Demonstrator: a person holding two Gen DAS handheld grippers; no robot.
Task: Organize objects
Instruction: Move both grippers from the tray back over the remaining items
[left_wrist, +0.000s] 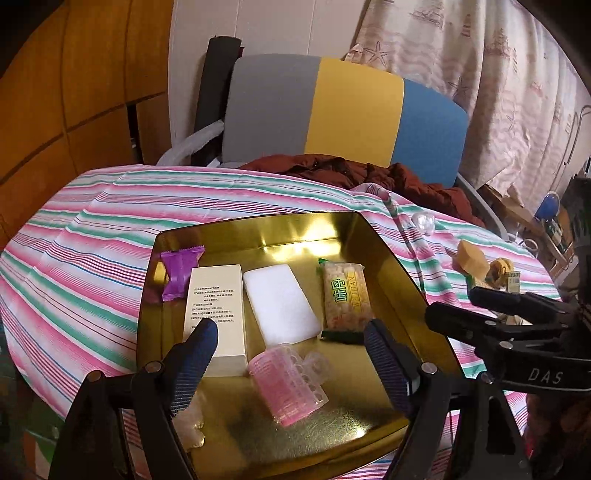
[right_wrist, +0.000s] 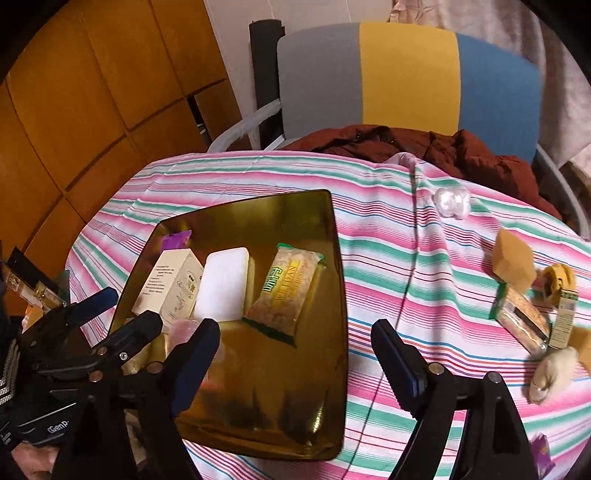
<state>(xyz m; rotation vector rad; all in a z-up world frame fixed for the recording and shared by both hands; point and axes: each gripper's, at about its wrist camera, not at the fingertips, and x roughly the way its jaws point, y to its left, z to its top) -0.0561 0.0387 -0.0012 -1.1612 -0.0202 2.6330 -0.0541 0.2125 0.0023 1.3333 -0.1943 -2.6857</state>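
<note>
Both tongs, left (left_wrist: 290, 341) and right (right_wrist: 295, 341), hover wide and empty over the near edge of the gold tray (left_wrist: 388, 251). It sits on the striped tabletop (left_wrist: 92, 229), holding a pink roller (left_wrist: 284, 384); a tricolour chair (left_wrist: 347, 110) stands beyond

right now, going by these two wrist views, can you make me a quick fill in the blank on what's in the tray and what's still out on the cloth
1. The pink hair roller lies inside the ____ tray.
2. In the tray, the white pad lies between the cream box and the ____ packet.
3. The tan sponge rests on the ____ cloth, outside the tray.
4. The jaws of the left gripper are ____, holding nothing.

Missing words: gold; snack; striped; open
</note>
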